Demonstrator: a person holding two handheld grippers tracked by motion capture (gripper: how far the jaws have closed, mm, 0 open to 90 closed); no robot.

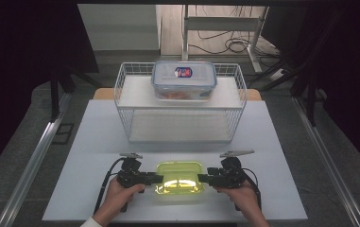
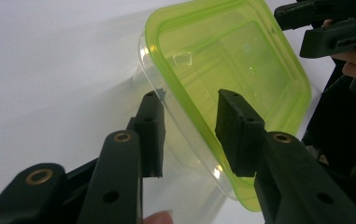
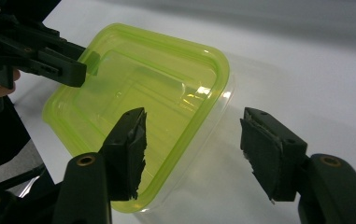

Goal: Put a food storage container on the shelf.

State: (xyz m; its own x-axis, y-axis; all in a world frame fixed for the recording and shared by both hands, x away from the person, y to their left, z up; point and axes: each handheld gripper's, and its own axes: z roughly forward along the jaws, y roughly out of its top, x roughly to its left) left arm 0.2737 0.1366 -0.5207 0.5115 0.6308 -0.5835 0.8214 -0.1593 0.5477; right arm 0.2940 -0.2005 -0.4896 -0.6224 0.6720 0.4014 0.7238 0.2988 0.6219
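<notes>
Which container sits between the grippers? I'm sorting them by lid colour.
The green-lidded container on the table; the blue-lidded container sits farther back in the wire basket.

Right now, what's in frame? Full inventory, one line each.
green-lidded container: 1, clear body, yellow-green lid, near edge of table, between the grippers
blue-lidded box: 1, clear with blue trim, on basket's top shelf
wire basket: 1, white, mid-table
table: 1, white
left gripper: 1, black, fingers straddle the container's left rim
right gripper: 1, black, fingers open astride the container's right rim
hands: 2, bottom edge
</notes>
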